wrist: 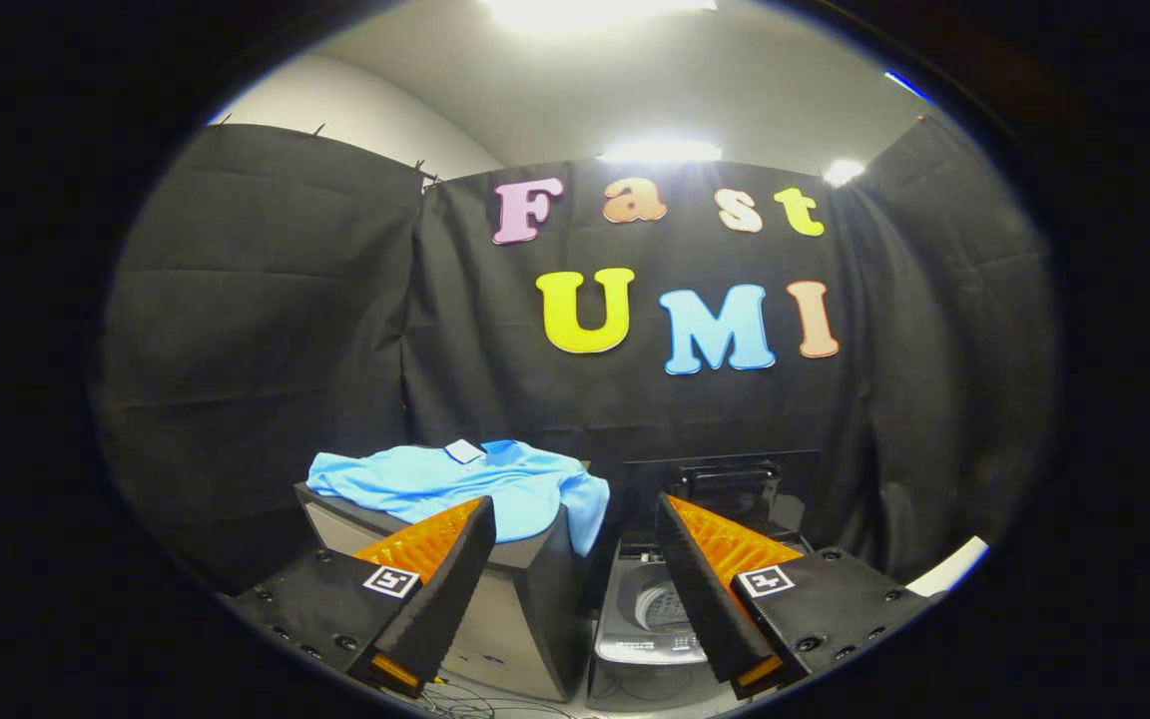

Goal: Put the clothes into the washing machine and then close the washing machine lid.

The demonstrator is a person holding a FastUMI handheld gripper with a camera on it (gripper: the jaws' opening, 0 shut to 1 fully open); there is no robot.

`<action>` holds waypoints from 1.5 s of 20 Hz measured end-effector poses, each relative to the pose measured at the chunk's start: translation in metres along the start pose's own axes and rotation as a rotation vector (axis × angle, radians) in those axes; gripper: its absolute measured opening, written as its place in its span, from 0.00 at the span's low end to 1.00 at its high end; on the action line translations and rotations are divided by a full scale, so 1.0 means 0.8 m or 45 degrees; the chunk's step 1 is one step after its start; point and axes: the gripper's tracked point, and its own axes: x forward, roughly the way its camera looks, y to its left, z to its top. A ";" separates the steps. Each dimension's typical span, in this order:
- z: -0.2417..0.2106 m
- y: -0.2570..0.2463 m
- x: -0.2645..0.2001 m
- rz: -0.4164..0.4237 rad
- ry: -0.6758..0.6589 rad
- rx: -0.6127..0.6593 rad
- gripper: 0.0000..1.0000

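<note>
Black-draped booth, tool wide open and empty, blue shirt on box, washing machine lid up

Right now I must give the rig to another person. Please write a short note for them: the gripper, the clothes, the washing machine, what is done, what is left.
Gripper: open, fingers wide apart, holding nothing, well short of the job's things.
Clothes: one light blue shirt lies spread on top of a dark box, beyond the left finger, one sleeve hanging over the box's edge.
Washing machine: beside the box, ahead between the fingers, lid standing open, drum visible.
Done: nothing yet; the shirt is untouched.
Left: grasp the shirt, drop it into the drum, then close the lid.
</note>
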 end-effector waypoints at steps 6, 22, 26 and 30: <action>0.006 0.034 0.061 0.085 0.031 -0.005 1.00; 0.000 0.126 0.195 0.339 0.169 -0.069 1.00; -0.019 0.147 0.232 0.386 0.294 -0.115 1.00; -0.046 0.168 0.264 0.435 0.429 -0.112 1.00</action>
